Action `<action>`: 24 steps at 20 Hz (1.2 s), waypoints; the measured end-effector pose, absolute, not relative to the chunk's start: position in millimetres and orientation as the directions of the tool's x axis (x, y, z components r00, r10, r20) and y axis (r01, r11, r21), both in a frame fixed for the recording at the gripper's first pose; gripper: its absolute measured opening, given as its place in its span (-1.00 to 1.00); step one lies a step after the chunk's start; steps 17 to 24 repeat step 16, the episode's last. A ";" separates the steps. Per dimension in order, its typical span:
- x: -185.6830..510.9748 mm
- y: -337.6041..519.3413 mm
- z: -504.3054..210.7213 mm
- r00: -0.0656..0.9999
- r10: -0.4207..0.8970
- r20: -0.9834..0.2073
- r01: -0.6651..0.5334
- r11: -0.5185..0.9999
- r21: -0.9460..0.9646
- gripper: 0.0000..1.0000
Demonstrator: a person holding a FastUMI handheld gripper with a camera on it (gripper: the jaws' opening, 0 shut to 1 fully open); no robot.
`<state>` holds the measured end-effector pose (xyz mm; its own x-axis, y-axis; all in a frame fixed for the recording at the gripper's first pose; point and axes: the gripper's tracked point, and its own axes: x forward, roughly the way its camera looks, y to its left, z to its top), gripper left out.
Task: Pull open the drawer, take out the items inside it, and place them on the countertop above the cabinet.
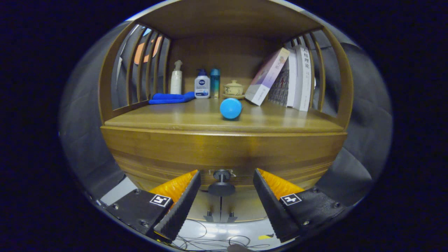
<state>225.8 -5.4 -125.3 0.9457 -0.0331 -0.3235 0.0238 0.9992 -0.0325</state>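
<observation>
A wooden cabinet faces me, its closed drawer front (224, 155) just ahead of the fingers. The drawer's dark round knob (222, 182) stands out between the two fingers, apart from both. My gripper (226, 176) is open, one finger on each side of the knob. Above the drawer lies the wooden countertop (175, 119), with a blue ball-like object (231, 108) resting near its middle. The drawer's inside is hidden.
At the back of the countertop stand a white pump bottle (176, 81), a white-and-blue bottle (202, 85), a teal bottle (215, 82) and a small lidded pot (233, 88). A folded blue cloth (170, 98) lies left; books (287, 77) lean right. Slatted sides enclose the shelf. Cables trail on the floor below.
</observation>
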 end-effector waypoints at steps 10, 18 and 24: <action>53.1 -5.1 -17.9 0.997 0.015 -0.070 -0.013 1.000 0.026 0.97; 6.1 -10.3 -1.1 1.000 0.000 0.022 0.000 1.000 0.027 0.97; 6.1 -10.3 -1.1 1.000 0.000 0.022 0.000 1.000 0.027 0.97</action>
